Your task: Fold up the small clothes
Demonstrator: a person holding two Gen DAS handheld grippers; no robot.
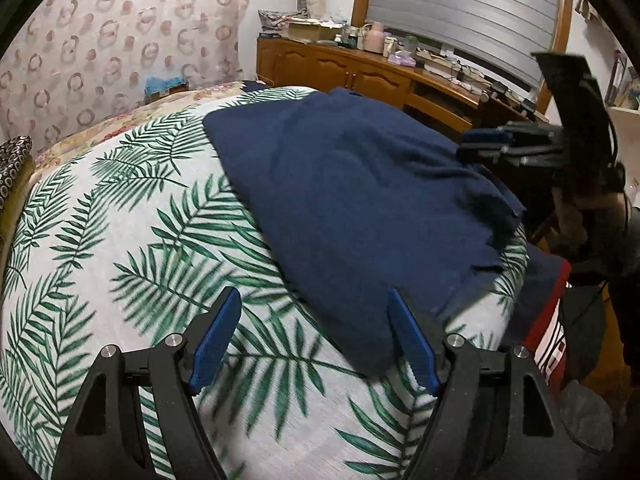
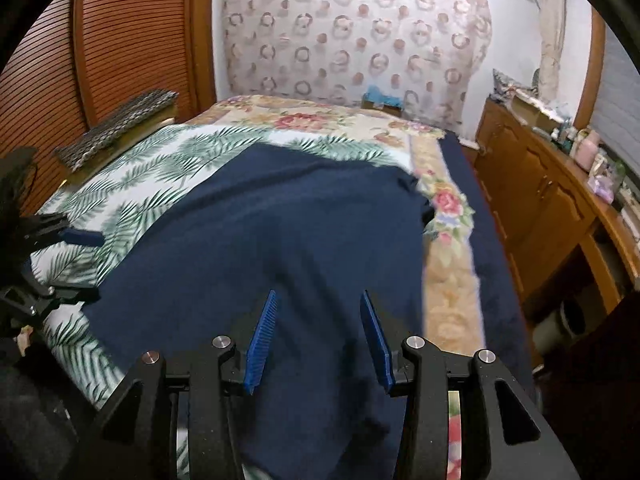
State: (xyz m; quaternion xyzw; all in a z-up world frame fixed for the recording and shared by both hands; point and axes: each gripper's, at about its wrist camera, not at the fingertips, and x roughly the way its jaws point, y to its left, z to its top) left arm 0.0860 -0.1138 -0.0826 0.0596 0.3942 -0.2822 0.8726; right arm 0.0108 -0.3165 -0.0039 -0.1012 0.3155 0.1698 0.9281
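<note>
Two tools apart-jawed, left tool [image 1: 314,316] wide, right tool [image 2: 318,308] narrower, navy garment [image 1: 360,200] flat

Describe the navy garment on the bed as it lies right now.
The navy garment is plain dark blue, soft knit-looking cloth, spread mostly flat with shallow wrinkles on the palm-leaf cover. One edge near the bed's side looks rumpled. Neither the left gripper nor the right gripper grips it; both hover open above it.

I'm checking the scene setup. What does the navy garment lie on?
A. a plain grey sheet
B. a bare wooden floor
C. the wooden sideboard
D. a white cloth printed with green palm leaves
D: the navy garment lies spread on the palm-leaf cloth covering the bed.
</note>
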